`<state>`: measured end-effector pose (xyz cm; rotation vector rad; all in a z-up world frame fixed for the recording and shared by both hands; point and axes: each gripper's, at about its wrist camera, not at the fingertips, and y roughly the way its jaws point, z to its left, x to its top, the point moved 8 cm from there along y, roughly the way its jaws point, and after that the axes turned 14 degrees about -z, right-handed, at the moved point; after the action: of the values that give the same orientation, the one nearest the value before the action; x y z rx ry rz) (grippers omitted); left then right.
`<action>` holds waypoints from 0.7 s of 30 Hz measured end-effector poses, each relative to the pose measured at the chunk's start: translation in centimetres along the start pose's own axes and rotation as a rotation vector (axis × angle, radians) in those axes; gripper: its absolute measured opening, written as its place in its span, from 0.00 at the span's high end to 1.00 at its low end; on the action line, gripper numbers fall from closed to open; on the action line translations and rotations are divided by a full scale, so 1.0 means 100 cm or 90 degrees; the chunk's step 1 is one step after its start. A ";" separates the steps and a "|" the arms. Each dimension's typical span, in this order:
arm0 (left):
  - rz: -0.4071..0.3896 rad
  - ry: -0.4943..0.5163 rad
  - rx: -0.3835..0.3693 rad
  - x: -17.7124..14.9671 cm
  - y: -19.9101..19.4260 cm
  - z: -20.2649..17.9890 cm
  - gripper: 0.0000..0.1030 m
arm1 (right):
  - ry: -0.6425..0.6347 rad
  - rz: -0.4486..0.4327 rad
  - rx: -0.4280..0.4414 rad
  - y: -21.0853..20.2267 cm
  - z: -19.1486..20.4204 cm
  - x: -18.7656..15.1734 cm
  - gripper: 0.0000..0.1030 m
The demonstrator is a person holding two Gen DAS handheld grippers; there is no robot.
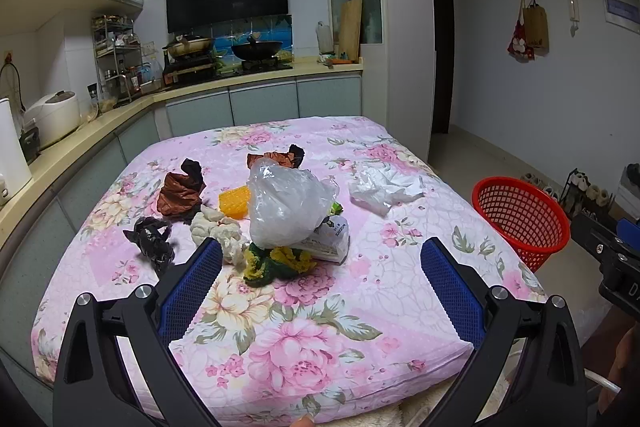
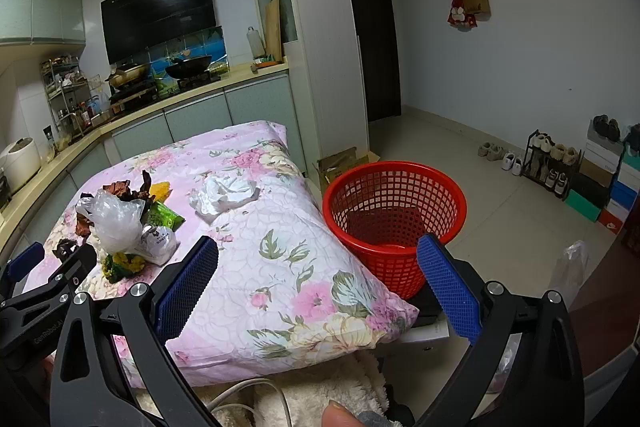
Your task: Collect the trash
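Note:
Trash lies on a pink floral-covered table [image 1: 320, 307]: a clear plastic bag [image 1: 286, 203], a white packet [image 1: 332, 241], a yellow-green wad [image 1: 276, 265], brown wrappers [image 1: 180, 193], a black wrapper [image 1: 154, 239], an orange piece [image 1: 234, 203] and white crumpled plastic [image 1: 380, 189]. A red mesh basket [image 2: 394, 223] stands to the right of the table. My left gripper [image 1: 320, 255] is open and empty, just short of the pile. My right gripper [image 2: 318, 251] is open and empty, above the table's near right corner by the basket.
A kitchen counter [image 1: 256, 77] with stove, pans and a rice cooker [image 1: 54, 117] runs behind and left of the table. Shoes and a shoe rack [image 2: 548, 163] line the right wall. A cardboard box [image 2: 340, 163] sits on the floor behind the basket.

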<state>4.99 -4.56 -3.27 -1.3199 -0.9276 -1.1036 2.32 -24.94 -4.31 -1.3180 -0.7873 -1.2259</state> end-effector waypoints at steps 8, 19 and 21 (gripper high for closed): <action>0.002 0.000 -0.001 -0.002 0.000 0.000 0.07 | 0.001 0.000 0.000 0.000 0.001 -0.001 0.07; 0.002 0.001 -0.001 -0.002 0.000 0.000 0.07 | 0.002 0.000 0.000 0.000 0.000 -0.001 0.07; 0.002 0.001 -0.001 -0.002 0.000 0.000 0.07 | 0.001 -0.001 0.000 0.000 0.001 -0.001 0.07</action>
<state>4.93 -4.54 -3.48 -1.3216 -0.9242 -1.1030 2.35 -24.87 -4.39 -1.3167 -0.7864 -1.2282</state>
